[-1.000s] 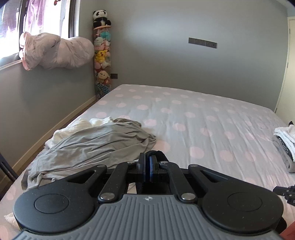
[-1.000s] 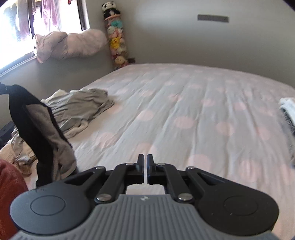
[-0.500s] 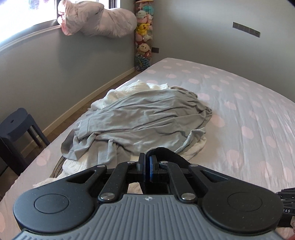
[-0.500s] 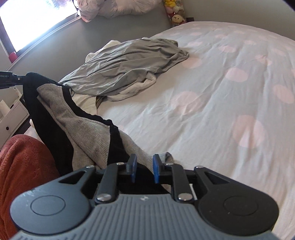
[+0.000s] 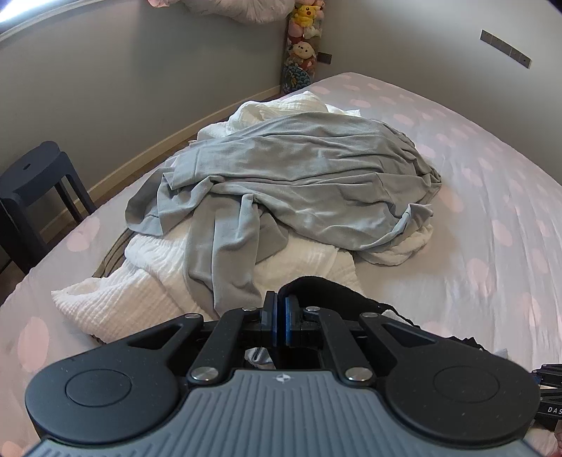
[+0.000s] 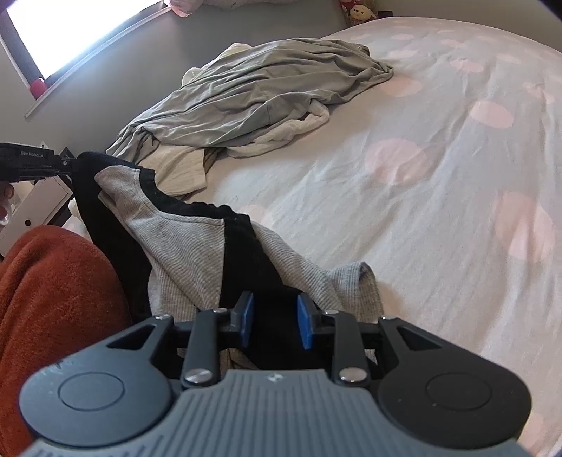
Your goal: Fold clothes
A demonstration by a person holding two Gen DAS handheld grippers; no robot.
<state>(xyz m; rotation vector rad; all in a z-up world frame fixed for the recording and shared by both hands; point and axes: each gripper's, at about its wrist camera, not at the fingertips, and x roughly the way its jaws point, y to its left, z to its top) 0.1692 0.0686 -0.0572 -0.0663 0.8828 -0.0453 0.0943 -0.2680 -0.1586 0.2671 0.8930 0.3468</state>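
A grey garment with black trim [image 6: 182,239] hangs from its black edge and drapes down onto the bed. My left gripper [image 5: 280,316] is shut on that black edge [image 5: 326,286]. In the right wrist view the left gripper [image 6: 66,162] shows at the far left, holding the cloth up. My right gripper [image 6: 274,323] sits low over the garment's lower part and its jaws are opening. Black cloth lies in the gap, and the blue pads [image 6: 247,316] stand clear of it.
A heap of grey cloth [image 5: 298,182] over white textured clothes [image 5: 140,281] lies on the pink-dotted bed sheet [image 5: 491,218]. A dark stool [image 5: 31,175] stands by the wall. Rust-red fabric [image 6: 52,281] fills the near left. Stuffed toys [image 5: 304,31] hang in the corner.
Both grippers dropped and tipped down toward the bed and the heap. The right jaws went from shut to apart. The hanging garment sank and now spreads under the right gripper.
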